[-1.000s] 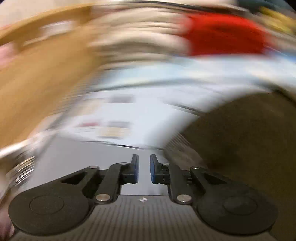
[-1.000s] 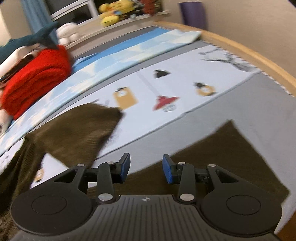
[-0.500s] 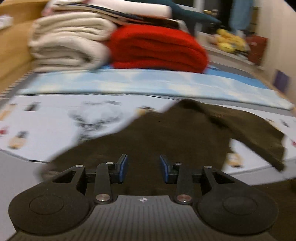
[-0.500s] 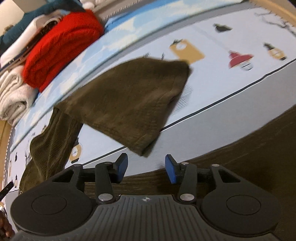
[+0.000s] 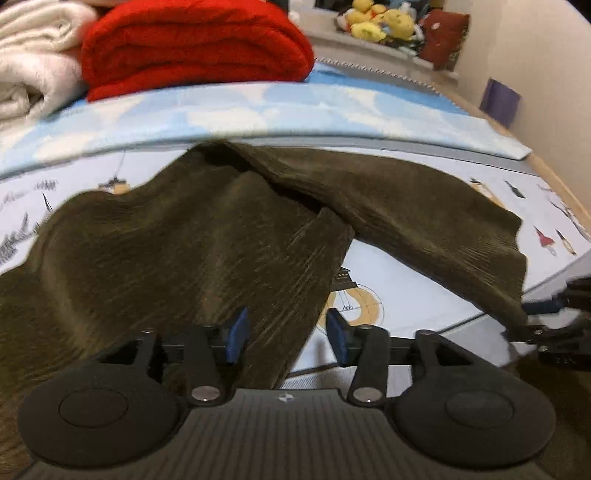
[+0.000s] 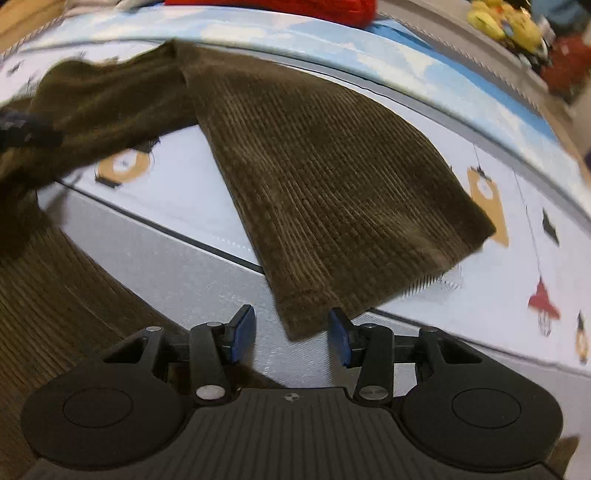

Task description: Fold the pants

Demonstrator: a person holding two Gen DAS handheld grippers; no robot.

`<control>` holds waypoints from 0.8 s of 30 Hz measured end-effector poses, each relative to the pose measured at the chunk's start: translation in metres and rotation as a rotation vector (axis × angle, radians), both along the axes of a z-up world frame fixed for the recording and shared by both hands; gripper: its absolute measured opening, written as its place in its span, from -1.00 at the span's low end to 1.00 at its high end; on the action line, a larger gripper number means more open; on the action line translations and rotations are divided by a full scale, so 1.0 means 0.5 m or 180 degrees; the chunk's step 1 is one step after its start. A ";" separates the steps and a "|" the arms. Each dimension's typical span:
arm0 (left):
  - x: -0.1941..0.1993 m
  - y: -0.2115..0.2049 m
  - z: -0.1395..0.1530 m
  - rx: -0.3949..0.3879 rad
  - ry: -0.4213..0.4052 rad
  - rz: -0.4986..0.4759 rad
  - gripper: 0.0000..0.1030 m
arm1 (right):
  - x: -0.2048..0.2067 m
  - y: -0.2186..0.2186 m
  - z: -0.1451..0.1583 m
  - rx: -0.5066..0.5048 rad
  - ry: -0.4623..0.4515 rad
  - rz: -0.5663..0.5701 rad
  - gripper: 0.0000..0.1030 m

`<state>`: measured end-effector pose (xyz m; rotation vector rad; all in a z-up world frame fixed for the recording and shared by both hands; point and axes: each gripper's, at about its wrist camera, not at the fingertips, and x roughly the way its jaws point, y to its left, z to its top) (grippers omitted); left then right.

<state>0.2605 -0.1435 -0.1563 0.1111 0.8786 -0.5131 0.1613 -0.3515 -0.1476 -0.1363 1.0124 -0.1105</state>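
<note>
Dark olive corduroy pants (image 5: 207, 236) lie spread on a bed with a printed sheet (image 5: 388, 288). In the left wrist view my left gripper (image 5: 286, 332) is open, its jaws either side of one leg's lower edge. The other leg (image 5: 424, 214) stretches right, where the right gripper (image 5: 554, 317) shows at its hem. In the right wrist view my right gripper (image 6: 291, 332) is open, with the hem corner of that pant leg (image 6: 325, 173) lying between its blue pads. The left gripper (image 6: 22, 129) is blurred at the left edge.
A folded red blanket (image 5: 192, 48) and white towels (image 5: 33, 70) are stacked at the back, behind a light blue cloud-print blanket (image 5: 295, 110). Plush toys (image 5: 384, 22) sit on a far ledge. More brown corduroy (image 6: 55, 295) lies at the lower left of the right wrist view.
Both grippers have swung toward the pants and come down close to the leg hems. The left gripper's jaws have opened wider than a second ago.
</note>
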 end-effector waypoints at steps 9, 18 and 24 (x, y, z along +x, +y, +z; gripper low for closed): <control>0.058 -0.007 -0.023 0.0253 0.0143 0.0215 -0.84 | -0.032 -0.135 0.213 0.0316 -0.1126 -0.0741 -0.84; 0.032 0.012 0.018 -0.0262 0.0555 -0.0830 -0.84 | -0.040 -0.328 0.461 -0.0113 -0.1657 -0.1528 -0.85; 0.003 0.036 0.020 -0.0406 0.0795 -0.1470 -0.81 | 0.020 -0.444 0.454 -0.0289 -0.1642 -0.2309 -0.77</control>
